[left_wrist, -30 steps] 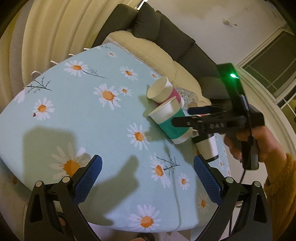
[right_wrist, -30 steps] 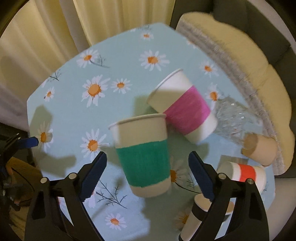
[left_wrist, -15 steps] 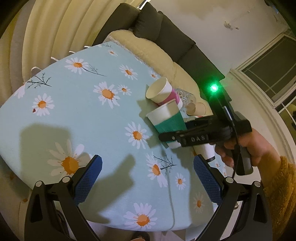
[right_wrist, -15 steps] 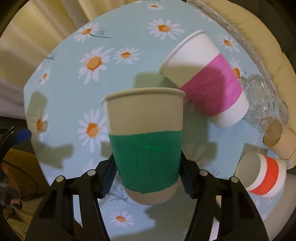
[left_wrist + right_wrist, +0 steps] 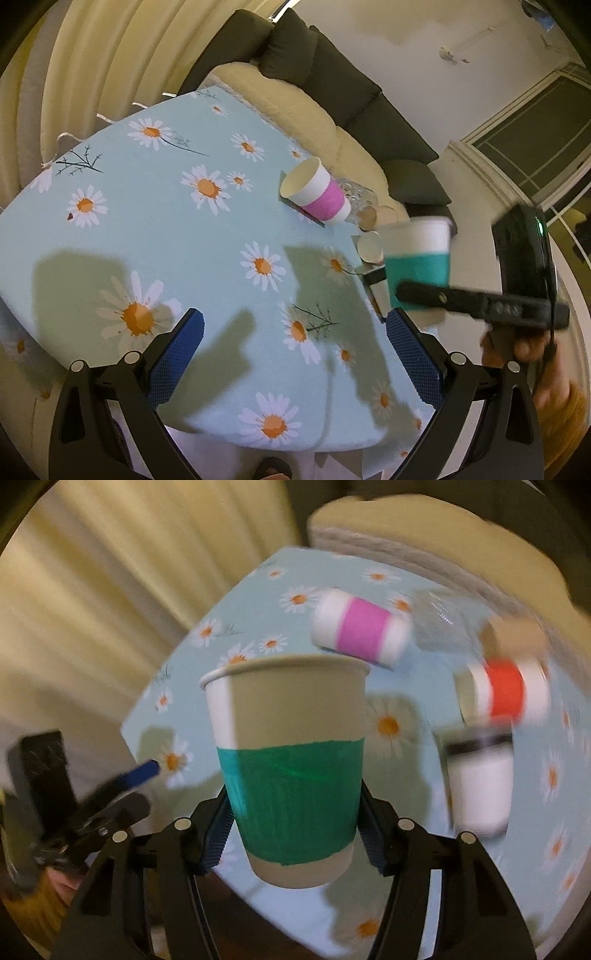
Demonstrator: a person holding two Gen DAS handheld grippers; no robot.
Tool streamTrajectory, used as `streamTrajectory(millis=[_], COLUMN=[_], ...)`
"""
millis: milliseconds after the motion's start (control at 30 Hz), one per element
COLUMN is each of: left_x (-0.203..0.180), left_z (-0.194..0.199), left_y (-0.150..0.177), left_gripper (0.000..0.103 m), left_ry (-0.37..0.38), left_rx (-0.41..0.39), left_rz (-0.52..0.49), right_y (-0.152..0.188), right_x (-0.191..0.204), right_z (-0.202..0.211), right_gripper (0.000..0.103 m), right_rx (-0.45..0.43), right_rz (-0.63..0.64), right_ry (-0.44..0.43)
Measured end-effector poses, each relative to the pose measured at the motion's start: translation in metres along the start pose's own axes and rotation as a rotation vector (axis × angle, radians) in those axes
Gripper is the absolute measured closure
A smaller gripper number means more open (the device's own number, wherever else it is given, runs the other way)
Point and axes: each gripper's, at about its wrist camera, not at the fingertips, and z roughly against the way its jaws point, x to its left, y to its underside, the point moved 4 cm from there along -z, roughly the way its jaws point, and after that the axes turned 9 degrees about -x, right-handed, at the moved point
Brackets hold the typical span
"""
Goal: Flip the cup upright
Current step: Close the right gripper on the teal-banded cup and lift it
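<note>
My right gripper [image 5: 293,827] is shut on a paper cup with a green band [image 5: 290,771]. It holds the cup upright in the air above the table's near right edge. The cup also shows in the left wrist view [image 5: 419,266], mouth up, with the right gripper [image 5: 424,295] clamped across it. My left gripper [image 5: 295,354] is open and empty, low over the front of the daisy tablecloth [image 5: 155,229].
A pink-banded cup [image 5: 317,194] lies on its side mid-table. A red-banded cup [image 5: 504,692], a black-banded cup [image 5: 478,775], a brown cup [image 5: 515,635] and a clear glass [image 5: 437,626] lie near the far right edge. A sofa [image 5: 332,88] and curtains stand behind.
My right gripper closed on the green-banded cup, lifted it off the table and carried it right and toward the table's edge, turning it upright. My left gripper stayed still.
</note>
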Motion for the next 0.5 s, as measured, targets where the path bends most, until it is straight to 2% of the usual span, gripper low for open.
streamTrajectory(millis=[233, 400, 500], left_x=[-0.015, -0.023, -0.025], left_z=[0.006, 0.007, 0.006], left_y=[0.009, 0.018, 0.022], left_gripper=[0.007, 0.007, 0.007], left_ry=[0.038, 0.066, 0.065], left_rx=[0.013, 0.043, 0.061], left_rz=[-0.046, -0.075, -0.095], right_y=[0.059, 0.092, 0.099], right_x=[-0.024, -0.034, -0.037], right_z=[0.021, 0.008, -0.006], right_gripper=[0.042, 0.042, 0.042], right_rx=[-0.087, -0.094, -0.073], right_rz=[-0.295, -0.41, -0.415], right_ry=[-0.004, -0.01, 0.019])
